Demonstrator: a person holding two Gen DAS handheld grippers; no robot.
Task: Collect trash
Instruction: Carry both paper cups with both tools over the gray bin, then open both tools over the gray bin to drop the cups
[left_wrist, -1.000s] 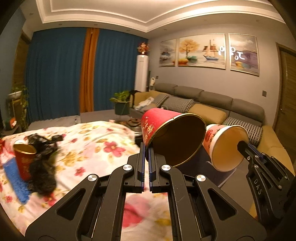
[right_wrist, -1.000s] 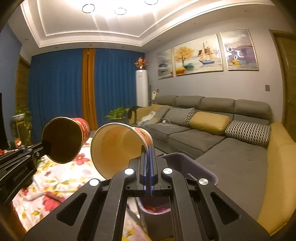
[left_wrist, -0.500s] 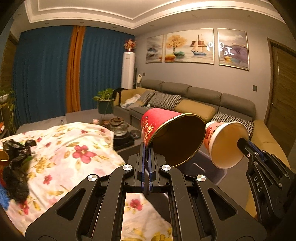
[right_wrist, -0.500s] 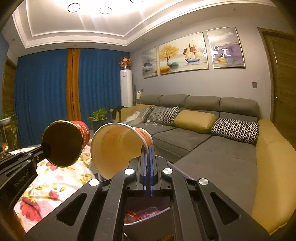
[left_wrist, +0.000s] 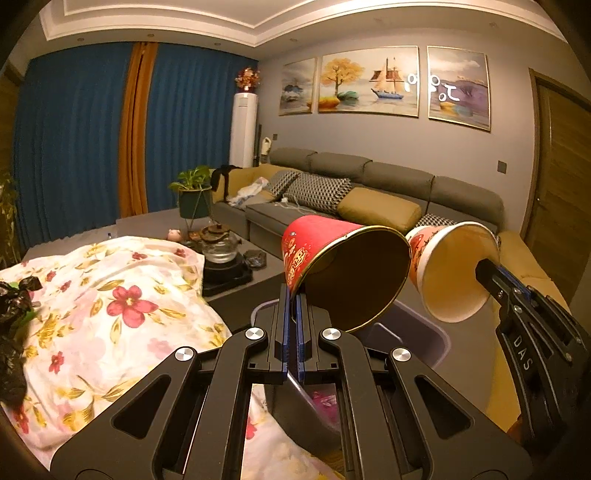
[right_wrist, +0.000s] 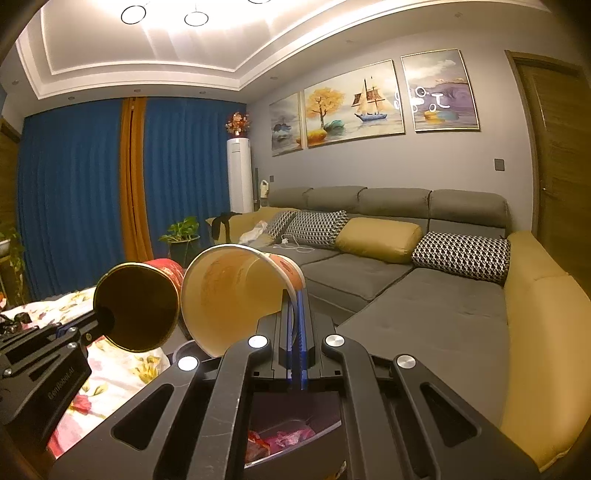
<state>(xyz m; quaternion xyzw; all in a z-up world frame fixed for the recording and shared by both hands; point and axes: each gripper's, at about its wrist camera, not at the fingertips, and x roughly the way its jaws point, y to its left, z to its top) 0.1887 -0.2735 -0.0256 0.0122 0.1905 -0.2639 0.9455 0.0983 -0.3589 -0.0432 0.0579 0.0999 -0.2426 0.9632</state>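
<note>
Left gripper (left_wrist: 293, 306), jaws clamped on the rim of a red paper cup (left_wrist: 332, 266) held on its side; right gripper (right_wrist: 295, 306) likewise pinching the rim of a white paper cup (right_wrist: 236, 291). Both cups hang above a grey trash bin (left_wrist: 436, 339) beside the floral-covered table (left_wrist: 110, 314); behind, a grey sofa (right_wrist: 406, 295).

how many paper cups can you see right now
2. The red cup is pinched by its rim in the left hand-held gripper; the white-lined cup is pinched in the right hand-held gripper. Both hang over the trash bin; more may be hidden inside.
</note>
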